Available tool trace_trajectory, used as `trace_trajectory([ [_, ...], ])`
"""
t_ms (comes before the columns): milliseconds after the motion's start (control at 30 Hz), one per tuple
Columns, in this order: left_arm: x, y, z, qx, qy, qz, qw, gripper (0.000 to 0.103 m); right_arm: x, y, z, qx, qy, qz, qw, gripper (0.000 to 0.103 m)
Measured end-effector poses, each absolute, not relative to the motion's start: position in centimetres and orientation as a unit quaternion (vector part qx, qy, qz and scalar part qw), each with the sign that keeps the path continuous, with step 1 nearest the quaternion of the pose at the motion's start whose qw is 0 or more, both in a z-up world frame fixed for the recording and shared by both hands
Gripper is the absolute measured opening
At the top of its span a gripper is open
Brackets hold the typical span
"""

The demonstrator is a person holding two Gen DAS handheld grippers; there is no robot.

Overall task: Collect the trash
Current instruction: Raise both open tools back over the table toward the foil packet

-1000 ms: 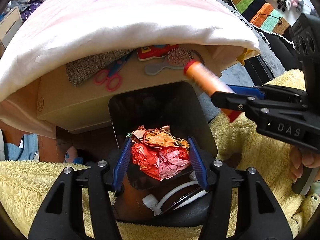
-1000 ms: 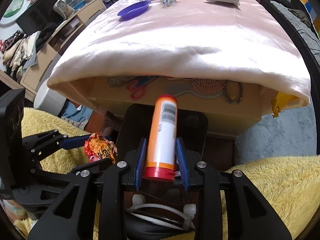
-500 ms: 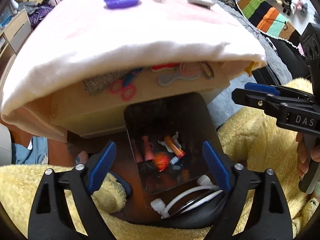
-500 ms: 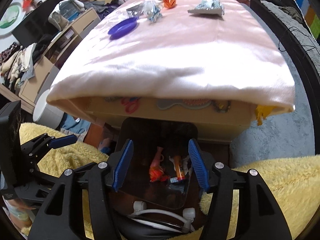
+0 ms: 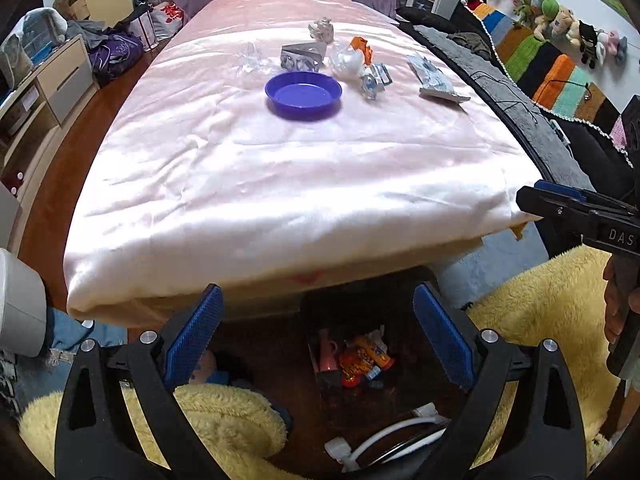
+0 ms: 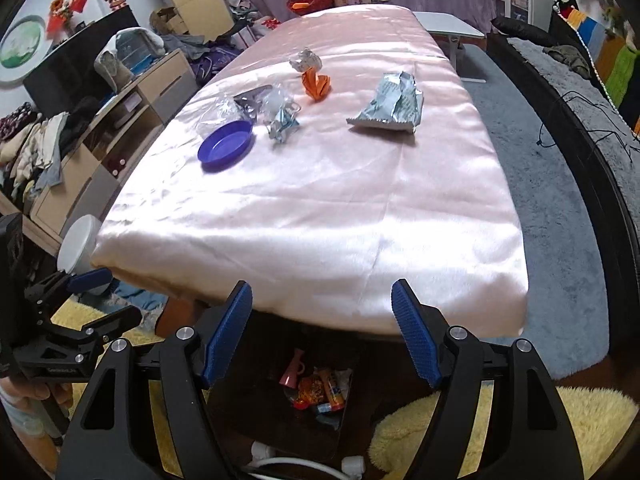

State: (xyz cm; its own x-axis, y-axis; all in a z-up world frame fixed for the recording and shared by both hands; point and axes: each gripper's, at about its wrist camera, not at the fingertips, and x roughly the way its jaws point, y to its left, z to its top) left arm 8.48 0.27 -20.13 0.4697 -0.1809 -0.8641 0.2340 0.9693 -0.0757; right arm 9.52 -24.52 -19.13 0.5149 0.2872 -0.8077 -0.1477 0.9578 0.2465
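My left gripper (image 5: pixel 316 336) and right gripper (image 6: pixel 322 336) both gape wide and carry nothing. Just below them the dark trash bin (image 6: pixel 256 412) already has an orange tube and wrappers in it. Left on the pink tablecloth (image 6: pixel 320 208): the silver foil bag (image 6: pixel 390 106), its long axis pointing away from me, the orange scrap (image 6: pixel 317 83) and crumpled wrappers beside the purple dish (image 6: pixel 226 145).

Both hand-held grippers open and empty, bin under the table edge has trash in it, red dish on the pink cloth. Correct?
Almost: the dish is purple, not red, as the left wrist view shows. The rest holds: left hand-held gripper and right hand-held gripper open and empty, trash in the bin.
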Motion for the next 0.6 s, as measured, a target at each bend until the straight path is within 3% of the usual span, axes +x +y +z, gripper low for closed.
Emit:
trace_trajectory([
  [100,10.3,0.4,-19.7,0.030,0.498,-0.118,0.858,0.091,11.4,-25.1,-18.6,0.070,0.473,0.116,0.871,0.075],
  [200,12.2,0.5,-19.4,0.028,0.496,-0.114,0.860,0.093,13.4,-25.4,-18.4,0.063,0.471,0.098,0.874,0.088],
  [600,21.1,-0.8,-20.6,0.019,0.505,-0.100,0.857,0.095,21.2,-26.3,-19.1,0.067,0.470,0.068,0.877,0.091],
])
